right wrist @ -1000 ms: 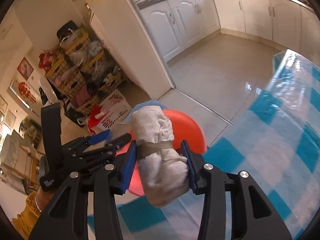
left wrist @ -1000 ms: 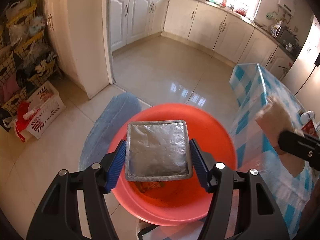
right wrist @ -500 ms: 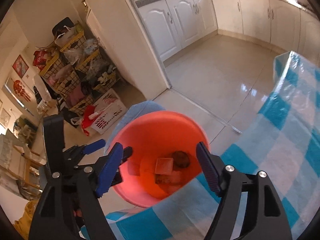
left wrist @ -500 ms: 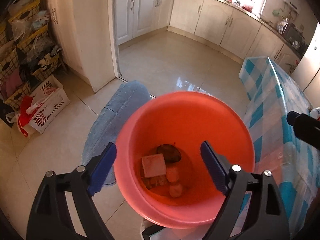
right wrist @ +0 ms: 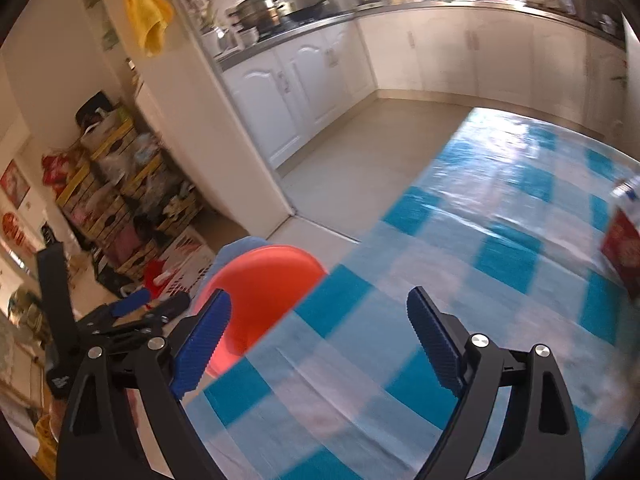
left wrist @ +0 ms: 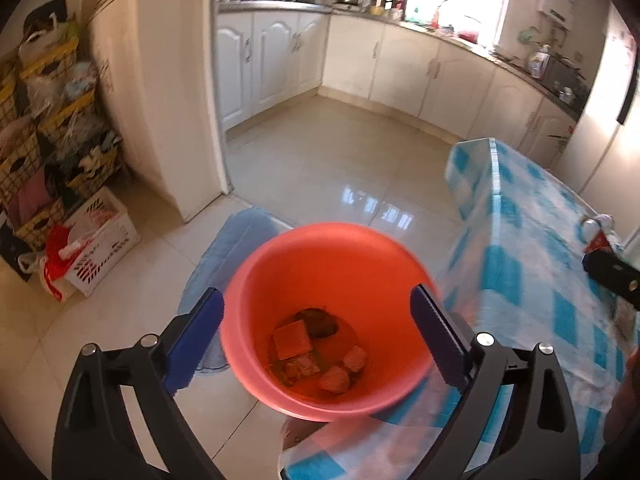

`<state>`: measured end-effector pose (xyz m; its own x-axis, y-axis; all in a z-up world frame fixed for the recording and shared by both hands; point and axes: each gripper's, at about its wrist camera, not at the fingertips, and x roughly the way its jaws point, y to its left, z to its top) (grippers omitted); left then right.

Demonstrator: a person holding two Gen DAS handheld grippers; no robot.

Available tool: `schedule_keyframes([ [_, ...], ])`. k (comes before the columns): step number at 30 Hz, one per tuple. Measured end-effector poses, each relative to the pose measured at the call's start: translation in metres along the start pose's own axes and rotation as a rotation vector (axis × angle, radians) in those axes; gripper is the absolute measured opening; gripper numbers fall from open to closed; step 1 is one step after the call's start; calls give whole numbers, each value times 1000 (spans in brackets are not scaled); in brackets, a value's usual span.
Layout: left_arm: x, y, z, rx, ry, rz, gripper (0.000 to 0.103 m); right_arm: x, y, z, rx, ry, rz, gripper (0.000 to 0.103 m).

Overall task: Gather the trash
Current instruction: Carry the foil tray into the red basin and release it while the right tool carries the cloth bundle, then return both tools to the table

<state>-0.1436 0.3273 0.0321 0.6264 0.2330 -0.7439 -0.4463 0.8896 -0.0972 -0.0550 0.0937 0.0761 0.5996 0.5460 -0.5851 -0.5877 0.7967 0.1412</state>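
- The orange bucket (left wrist: 328, 316) stands on the floor in the lower centre of the left wrist view, touching the edge of the table with the blue checked cloth (left wrist: 520, 264).
- At its bottom lie a square packet (left wrist: 293, 338) and some small lumps, perhaps crumpled paper.
- The left gripper (left wrist: 318, 342) hangs above it, fingers wide apart and empty.
- The right gripper (right wrist: 320, 340) is over the table, fingers also apart, holding nothing.

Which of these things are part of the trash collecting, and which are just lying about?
Job: orange bucket, trash pieces at its bottom, left gripper, right gripper.

Lying about: white basket, blue mat, yellow cloth, checked tablecloth.
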Motion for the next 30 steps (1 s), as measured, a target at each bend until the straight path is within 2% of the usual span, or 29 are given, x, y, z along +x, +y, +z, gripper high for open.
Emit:
schedule_keyframes([
  [8,-30,-59,2,108,-39,-82,96,-50,-43,-21,80,-57,-93,89],
  [15,-43,-107,-7,182,-20,-167,96,-93,-87,-44,159,-94,-148,89],
  [24,-59,-180,-17,303,1,-274,96,-154,-170,-81,303,-153,-262,89],
  [30,-59,-235,-15,368,10,-335,96,-179,-222,-96,380,-185,-306,89],
])
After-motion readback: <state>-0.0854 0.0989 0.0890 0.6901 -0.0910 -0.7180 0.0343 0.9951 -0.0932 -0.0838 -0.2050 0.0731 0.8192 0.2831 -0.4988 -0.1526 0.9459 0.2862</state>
